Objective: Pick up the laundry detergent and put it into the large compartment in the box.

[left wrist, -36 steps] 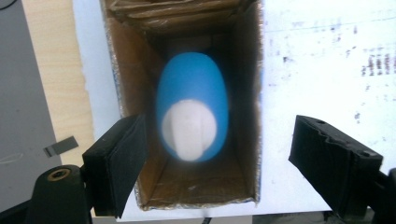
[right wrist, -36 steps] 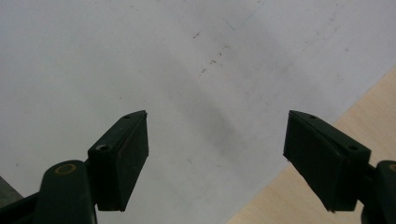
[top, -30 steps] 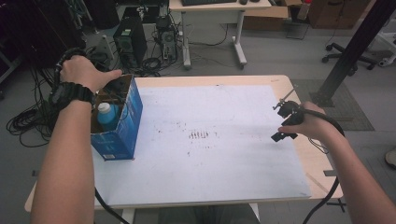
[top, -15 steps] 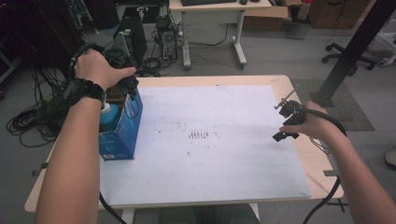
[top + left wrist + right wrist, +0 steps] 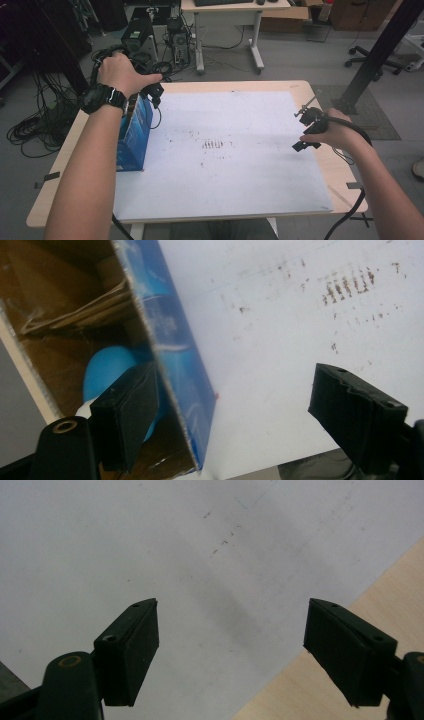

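An open blue cardboard box (image 5: 135, 135) stands at the left edge of the white sheet (image 5: 225, 165). My left gripper (image 5: 152, 92) hangs over the box's far right corner, under the person's hand with a black watch. In the left gripper view this gripper (image 5: 235, 375) is open and straddles the box's blue wall (image 5: 175, 355). One jaw is inside, over a rounded blue thing (image 5: 107, 370), and the other is over the sheet. My right gripper (image 5: 300, 130) is open near the sheet's right edge. Nothing is between the right gripper's (image 5: 232, 605) fingers, with sheet and bare wood below.
The wooden table (image 5: 340, 185) shows as a rim around the sheet. A patch of brown marks (image 5: 214, 145) sits mid-sheet. Beyond the table are cables (image 5: 30, 130) on the floor, computer towers (image 5: 140, 35), a desk (image 5: 230, 10) and a black post (image 5: 380, 50).
The left hand has moved along the box toward its far end and rightward, and now covers the blue bottle-like thing seen earlier. The right hand has not moved.
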A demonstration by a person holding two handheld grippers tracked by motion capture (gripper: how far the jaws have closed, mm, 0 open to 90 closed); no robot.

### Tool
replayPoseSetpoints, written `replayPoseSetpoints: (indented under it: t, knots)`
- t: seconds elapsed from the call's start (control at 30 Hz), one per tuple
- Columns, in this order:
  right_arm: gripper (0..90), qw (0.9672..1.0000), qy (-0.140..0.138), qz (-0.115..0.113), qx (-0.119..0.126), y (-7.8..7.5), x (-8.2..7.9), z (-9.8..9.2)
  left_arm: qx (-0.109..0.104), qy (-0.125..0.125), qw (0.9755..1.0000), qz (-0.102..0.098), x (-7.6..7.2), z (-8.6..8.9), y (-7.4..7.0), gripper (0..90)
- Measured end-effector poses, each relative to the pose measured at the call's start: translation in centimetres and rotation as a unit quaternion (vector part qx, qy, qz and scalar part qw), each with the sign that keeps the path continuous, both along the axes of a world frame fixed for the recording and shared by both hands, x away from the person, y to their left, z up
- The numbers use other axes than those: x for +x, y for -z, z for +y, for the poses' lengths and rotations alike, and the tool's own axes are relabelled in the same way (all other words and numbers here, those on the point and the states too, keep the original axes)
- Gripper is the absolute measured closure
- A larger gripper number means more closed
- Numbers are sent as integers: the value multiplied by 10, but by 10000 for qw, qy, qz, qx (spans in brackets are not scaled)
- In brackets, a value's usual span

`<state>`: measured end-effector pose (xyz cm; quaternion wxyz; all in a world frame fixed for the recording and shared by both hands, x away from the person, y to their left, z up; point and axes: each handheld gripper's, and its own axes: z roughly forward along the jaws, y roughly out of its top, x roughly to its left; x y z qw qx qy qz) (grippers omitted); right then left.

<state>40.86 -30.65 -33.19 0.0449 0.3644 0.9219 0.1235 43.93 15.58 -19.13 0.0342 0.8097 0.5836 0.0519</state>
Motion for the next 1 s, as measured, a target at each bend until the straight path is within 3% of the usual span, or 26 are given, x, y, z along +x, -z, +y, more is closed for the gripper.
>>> replayPoseSetpoints:
  t: [0.27, 0.7, 0.8, 1.0]
  knots:
    - [224, 10000, -10, -2, 0, 0, -1, -1, -25, 417, 9991, 104, 2, -17, 7, 205]
    - [224, 10000, -11, 14, -21, 1, -2, -2, -145, 834, 9961, 239, 3, -40, 26, 204]
    - [224, 10000, -16, 6, -17, 1, -2, -3, -94, 919, 9953, 277, 3, -44, 29, 204]
    - [224, 10000, -15, 19, -15, 2, -3, -3, -169, 986, 9945, 314, 3, -52, 39, 205]
